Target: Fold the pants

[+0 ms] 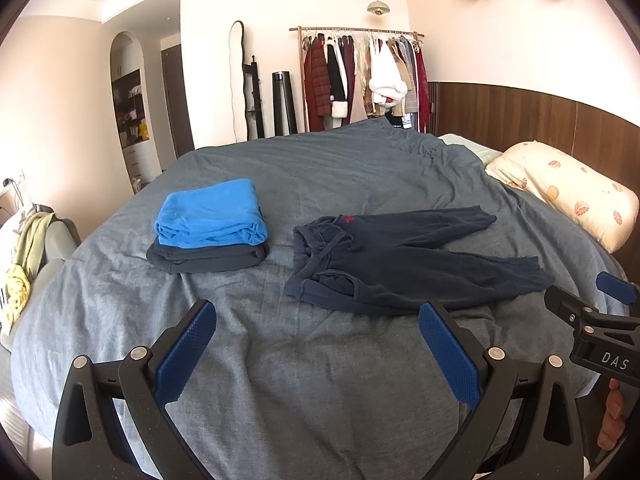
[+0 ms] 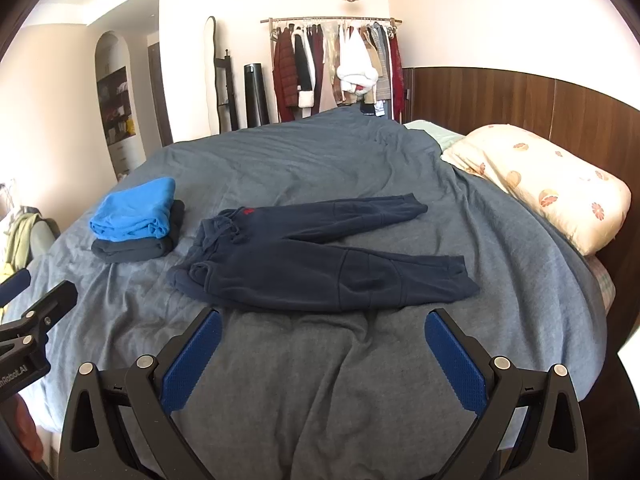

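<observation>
Left gripper [image 1: 316,344]: hovering low over the near side of the bed, pointing toward the far wall, fingers spread wide and holding nothing.
Right gripper [image 2: 322,350]: hanging just to the right of the left one, at a similar height, likewise gaping wide and gripping nothing; a blue pad [image 2: 454,360] is showing on each finger.
Pants [image 2: 320,256]: navy, lying flat and unfolded on the bed just beyond both grippers, waistband to the left, legs splaying to the right, touched by neither gripper.
Bed [image 1: 320,168]: covered by a rumpled grey-blue duvet.
Folded stack [image 1: 210,226]: a blue garment sitting on a dark one, left of the pants.
Pillow [image 2: 556,184]: lying at the far right, by the headboard.
Clothes rack [image 1: 360,76]: standing against the far wall.
</observation>
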Motion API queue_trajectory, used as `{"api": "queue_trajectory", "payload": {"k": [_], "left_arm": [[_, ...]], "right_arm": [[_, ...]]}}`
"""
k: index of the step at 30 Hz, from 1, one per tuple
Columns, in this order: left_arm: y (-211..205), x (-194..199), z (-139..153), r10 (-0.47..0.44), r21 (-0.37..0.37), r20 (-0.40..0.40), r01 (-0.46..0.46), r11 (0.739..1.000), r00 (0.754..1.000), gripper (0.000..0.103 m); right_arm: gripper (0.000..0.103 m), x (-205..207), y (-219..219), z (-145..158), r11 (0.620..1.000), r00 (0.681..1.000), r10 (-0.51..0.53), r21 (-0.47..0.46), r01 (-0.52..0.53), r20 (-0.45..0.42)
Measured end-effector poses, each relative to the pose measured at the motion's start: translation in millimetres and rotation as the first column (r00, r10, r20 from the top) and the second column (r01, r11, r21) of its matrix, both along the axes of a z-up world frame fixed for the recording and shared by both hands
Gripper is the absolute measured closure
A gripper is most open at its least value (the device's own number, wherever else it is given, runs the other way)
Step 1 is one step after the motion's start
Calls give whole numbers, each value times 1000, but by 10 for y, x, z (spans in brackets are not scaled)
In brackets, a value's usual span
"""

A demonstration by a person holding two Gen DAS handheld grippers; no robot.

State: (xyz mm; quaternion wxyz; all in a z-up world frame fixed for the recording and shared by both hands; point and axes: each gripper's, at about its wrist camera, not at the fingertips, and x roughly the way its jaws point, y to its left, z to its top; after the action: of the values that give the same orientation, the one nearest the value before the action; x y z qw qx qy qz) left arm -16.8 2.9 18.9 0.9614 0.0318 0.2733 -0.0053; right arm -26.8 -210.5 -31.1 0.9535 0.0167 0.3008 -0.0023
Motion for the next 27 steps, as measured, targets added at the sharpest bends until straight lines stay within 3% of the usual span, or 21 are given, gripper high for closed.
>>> {"api": "queue_trajectory", "payload": {"k": [14, 27], "left_arm": [[245, 162, -274, 55, -29, -43, -56, 998, 998, 0], [481, 733, -662, 80, -27, -87, -83, 996, 993, 0]], "right_arm": [[0, 164, 140, -229, 1000, 999, 10, 19, -9, -52], [0, 706, 378, -618, 999, 992, 20, 31, -17, -122]]}}
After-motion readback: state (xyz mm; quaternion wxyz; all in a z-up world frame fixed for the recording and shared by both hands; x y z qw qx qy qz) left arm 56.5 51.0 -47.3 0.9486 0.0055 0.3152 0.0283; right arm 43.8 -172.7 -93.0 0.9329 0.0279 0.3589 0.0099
